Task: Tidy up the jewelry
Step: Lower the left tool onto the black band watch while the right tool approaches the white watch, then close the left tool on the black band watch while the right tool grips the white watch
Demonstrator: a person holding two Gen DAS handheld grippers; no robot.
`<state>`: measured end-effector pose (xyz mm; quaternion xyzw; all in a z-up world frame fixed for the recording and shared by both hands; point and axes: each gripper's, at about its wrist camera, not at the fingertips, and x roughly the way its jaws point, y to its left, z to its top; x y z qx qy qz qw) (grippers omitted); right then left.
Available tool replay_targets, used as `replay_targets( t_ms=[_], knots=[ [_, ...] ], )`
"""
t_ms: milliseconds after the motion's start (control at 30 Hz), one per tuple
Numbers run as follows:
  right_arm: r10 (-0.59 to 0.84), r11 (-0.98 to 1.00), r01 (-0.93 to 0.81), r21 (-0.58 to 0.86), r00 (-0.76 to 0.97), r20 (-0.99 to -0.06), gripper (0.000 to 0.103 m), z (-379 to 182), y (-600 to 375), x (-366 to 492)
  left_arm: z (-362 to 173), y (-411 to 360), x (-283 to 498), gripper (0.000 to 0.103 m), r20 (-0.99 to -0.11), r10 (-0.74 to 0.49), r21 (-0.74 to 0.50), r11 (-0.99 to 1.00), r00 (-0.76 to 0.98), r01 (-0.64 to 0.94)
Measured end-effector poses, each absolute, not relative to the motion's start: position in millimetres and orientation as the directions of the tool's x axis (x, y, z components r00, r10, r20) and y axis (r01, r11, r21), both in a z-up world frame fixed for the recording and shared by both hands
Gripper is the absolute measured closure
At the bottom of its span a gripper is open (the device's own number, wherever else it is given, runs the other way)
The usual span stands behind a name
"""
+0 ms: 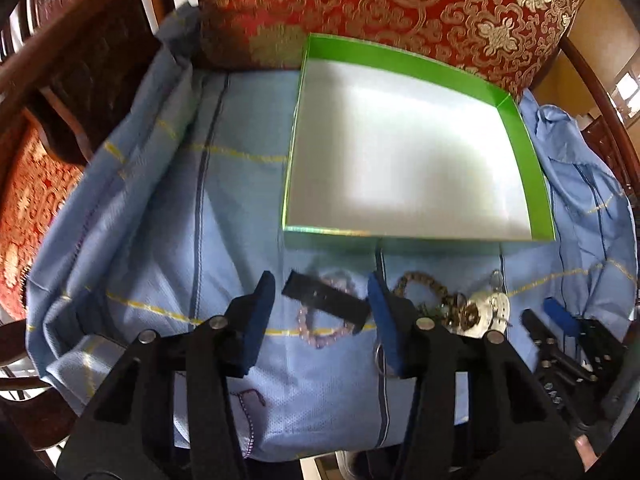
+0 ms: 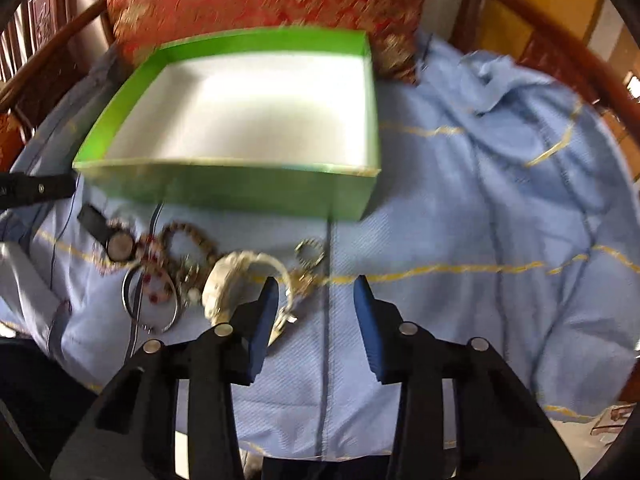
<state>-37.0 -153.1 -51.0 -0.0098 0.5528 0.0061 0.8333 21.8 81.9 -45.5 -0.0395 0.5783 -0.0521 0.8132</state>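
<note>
the black watch strap (image 1: 326, 300) is lying flat on the blue cloth (image 1: 160, 240), just in front of my left gripper (image 1: 324, 320) and between its two blue pads, its long axis running slantwise from far left to near right. a pink bead bracelet (image 1: 320, 334) is sitting under and around it. the rest of the pile, a brown bead bracelet (image 1: 420, 286) and a white watch (image 2: 240, 280), is trailing off to the right, near my right gripper (image 2: 316, 320), which is hanging wide open and holding nothing. my left gripper is also spread wide and gripping nothing. the green box (image 1: 532, 152) is waiting just beyond the pile, with nothing in it. i am judging the left side nearer the strap, so it would need turning to close across the strap's width.
</note>
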Motion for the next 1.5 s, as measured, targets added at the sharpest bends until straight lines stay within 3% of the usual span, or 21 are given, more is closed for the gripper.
replay_targets(
  t_ms=[167,300,333,400,467,533,667,733,833,967,1133,1233,1333,1400,1433,1500],
  knots=[
    [0.006,0.999,-0.037,-0.008,0.356,-0.934,0.062,-67.3,-140.5,-34.4,-69.6,85.0,31.7,0.044,-0.953,-0.188,-0.191,0.981,0.236,0.008],
    [0.040,0.998,-0.060,0.020,0.353,-0.935,0.068,-70.8,-133.4,-36.6,-87.0,74.1,37.9,0.047,-0.962,-0.185,-0.187,0.982,0.200,0.009],
    [0.051,0.997,-0.072,0.028,0.352,-0.934,0.076,-71.1,-130.5,-38.1,-88.8,71.8,39.2,0.054,-0.966,-0.156,-0.158,0.987,0.205,0.006],
    [0.045,0.997,-0.081,0.018,0.357,-0.933,0.078,-70.2,-127.2,-38.9,-88.9,71.9,39.5,0.062,-0.965,-0.142,-0.146,0.989,0.219,-0.004],
    [0.046,0.996,-0.090,0.013,0.374,-0.926,0.083,-67.8,-125.7,-41.8,-84.0,76.1,37.6,0.086,-0.952,-0.180,-0.188,0.982,0.246,-0.009],
    [0.057,0.996,-0.089,0.024,0.380,-0.923,0.086,-65.3,-125.8,-44.6,-79.9,78.2,37.5,0.092,-0.942,-0.223,-0.230,0.973,0.252,0.001],
    [0.073,0.996,-0.074,0.047,0.397,-0.915,0.086,-59.4,-136.5,-38.1,-74.3,77.0,35.1,0.092,-0.930,-0.255,-0.258,0.966,0.266,0.026],
    [0.066,0.997,-0.064,0.043,0.403,-0.913,0.086,-57.8,-140.1,-38.7,-71.0,80.8,34.6,0.089,-0.928,-0.246,-0.249,0.968,0.280,0.023],
    [0.054,0.998,-0.051,0.037,0.396,-0.917,0.085,-59.3,-144.3,-37.9,-76.7,91.3,39.8,0.070,-0.948,-0.191,-0.206,0.978,0.254,-0.037],
    [0.055,0.998,-0.040,0.042,0.392,-0.918,0.075,-61.3,-147.3,-39.3,-80.4,97.7,39.4,0.053,-0.947,-0.224,-0.242,0.969,0.229,-0.053],
    [0.068,0.998,-0.036,0.059,0.374,-0.925,0.072,-67.0,-150.7,-38.9,-97.6,85.1,47.4,0.046,-0.962,-0.203,-0.217,0.975,0.185,-0.057],
    [0.071,0.997,-0.040,0.061,0.359,-0.931,0.063,-74.1,-148.6,-36.8,-105.5,78.7,49.5,0.053,-0.965,-0.201,-0.213,0.975,0.169,-0.056],
    [0.067,0.997,-0.044,0.055,0.352,-0.933,0.063,-80.7,-145.9,-36.4,-96.9,74.2,44.5,0.070,-0.956,-0.207,-0.215,0.976,0.207,-0.017],
    [0.071,0.997,-0.055,0.055,0.358,-0.931,0.070,-82.9,-144.4,-37.0,-87.2,75.5,41.0,0.082,-0.943,-0.238,-0.243,0.970,0.230,0.010],
    [0.077,0.996,-0.064,0.058,0.362,-0.929,0.081,-83.1,-143.3,-37.8,-82.4,74.3,38.7,0.083,-0.935,-0.263,-0.263,0.964,0.236,0.032],
    [0.077,0.996,-0.066,0.057,0.369,-0.926,0.087,-82.8,-143.2,-38.4,-72.6,72.1,34.3,0.083,-0.921,-0.289,-0.281,0.957,0.261,0.069]
  ],
)
